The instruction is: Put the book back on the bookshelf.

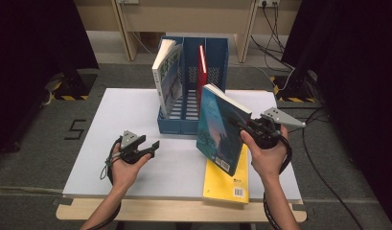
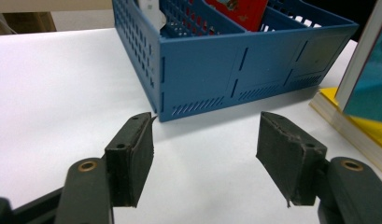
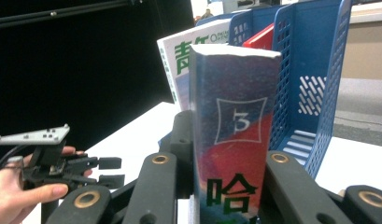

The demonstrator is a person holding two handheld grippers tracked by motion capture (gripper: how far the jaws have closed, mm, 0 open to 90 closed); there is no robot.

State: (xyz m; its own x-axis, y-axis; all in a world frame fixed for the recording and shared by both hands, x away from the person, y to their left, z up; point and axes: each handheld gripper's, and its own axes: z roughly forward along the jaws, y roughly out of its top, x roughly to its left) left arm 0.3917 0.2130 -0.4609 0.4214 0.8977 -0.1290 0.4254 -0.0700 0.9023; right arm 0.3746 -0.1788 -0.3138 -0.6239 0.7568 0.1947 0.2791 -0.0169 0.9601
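My right gripper [image 1: 241, 127] is shut on a thick teal-covered book [image 1: 220, 127], held upright and tilted above the table in front of the blue file rack [image 1: 217, 52]. The right gripper view shows the book's spine [image 3: 235, 140], marked "3", clamped between the jaws. A white-and-green book [image 1: 167, 76] leans in the rack's left slot and a red book [image 1: 201, 67] stands in the middle slot. My left gripper [image 1: 153, 147] rests open over the white table, nothing between its pads [image 2: 132, 158]. A yellow book [image 1: 227, 184] lies flat under the held one.
The white tabletop [image 1: 121, 115] has free room at the left and in front of the rack [image 2: 254, 65]. The yellow book [image 2: 361, 130] overhangs the table's front edge. Cables and dark stands lie on the floor to the right.
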